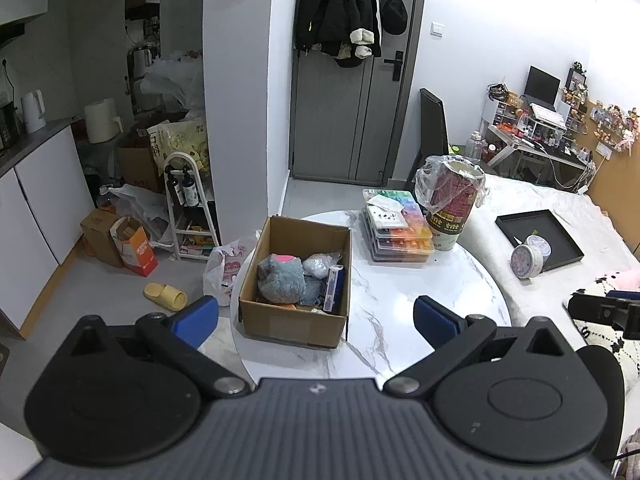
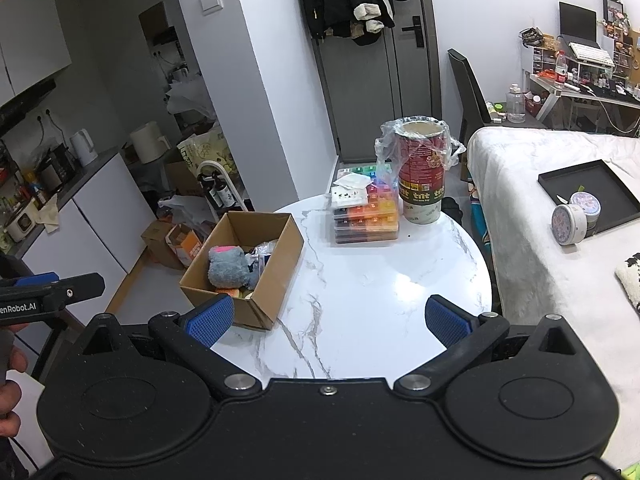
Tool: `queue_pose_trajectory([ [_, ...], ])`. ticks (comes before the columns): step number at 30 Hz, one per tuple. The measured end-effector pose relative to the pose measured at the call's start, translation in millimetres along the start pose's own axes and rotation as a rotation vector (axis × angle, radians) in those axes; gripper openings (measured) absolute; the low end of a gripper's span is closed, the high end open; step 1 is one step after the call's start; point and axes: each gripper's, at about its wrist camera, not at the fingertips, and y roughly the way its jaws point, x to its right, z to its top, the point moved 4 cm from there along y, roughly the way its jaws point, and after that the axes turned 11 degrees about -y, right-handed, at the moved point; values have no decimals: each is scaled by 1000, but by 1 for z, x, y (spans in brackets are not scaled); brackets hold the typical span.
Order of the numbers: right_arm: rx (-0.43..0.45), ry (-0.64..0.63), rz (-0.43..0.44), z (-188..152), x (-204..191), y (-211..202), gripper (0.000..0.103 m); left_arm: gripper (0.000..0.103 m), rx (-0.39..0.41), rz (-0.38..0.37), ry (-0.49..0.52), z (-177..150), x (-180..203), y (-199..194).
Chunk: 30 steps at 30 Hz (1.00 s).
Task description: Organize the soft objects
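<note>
A: Left wrist view. Left claw (image 1: 316, 320) spread wide, blue pads (image 1: 196, 320) well apart, nothing between them. Held above the near edge of the white marbled tabletop (image 1: 400, 300).

B: Location of the soft items?

A: Inside the open cardboard box (image 1: 294, 332) at the left side of the tabletop. Grey plush toy (image 1: 280, 280) with a pink patch lying on top, a crumpled clear plastic bag (image 1: 320, 266) just beside it, a small blue-and-white carton (image 1: 334, 288) standing against the right wall. Further contents hidden beneath.

B: Rest of the tabletop?

A: Stack of clear organiser cases (image 1: 396, 228) with coloured contents, a white paper packet on top. Tall red paper cup (image 1: 454, 204) lined with a plastic bag, just right of the stack. Beyond, on the bed (image 1: 520, 200), a black tray (image 1: 540, 236) with a round tin (image 1: 528, 260) leaning at its near edge. Yellow slipper (image 1: 165, 296) on the floor, left of the tabletop.

B: Right wrist view?

A: Right claw (image 2: 326, 318) likewise released, pads (image 2: 446, 320) far apart, empty, poised over bare marble (image 2: 380, 300). Cardboard box (image 2: 276, 276) ahead and left, grey plush toy (image 2: 228, 268) at its near end. Organiser cases (image 2: 366, 216) and red cup (image 2: 422, 176) at the far side, touching or nearly so; cannot tell which. Part of the left claw (image 2: 52, 292) at the left edge, a hand (image 2: 8, 384) below it.
</note>
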Motion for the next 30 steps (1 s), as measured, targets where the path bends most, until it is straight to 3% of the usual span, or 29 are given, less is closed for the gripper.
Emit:
queue_pose_trajectory([
  [30,-17,-29,12,0,-8,4,103,103,-9,-4,-2,2,-4,0],
])
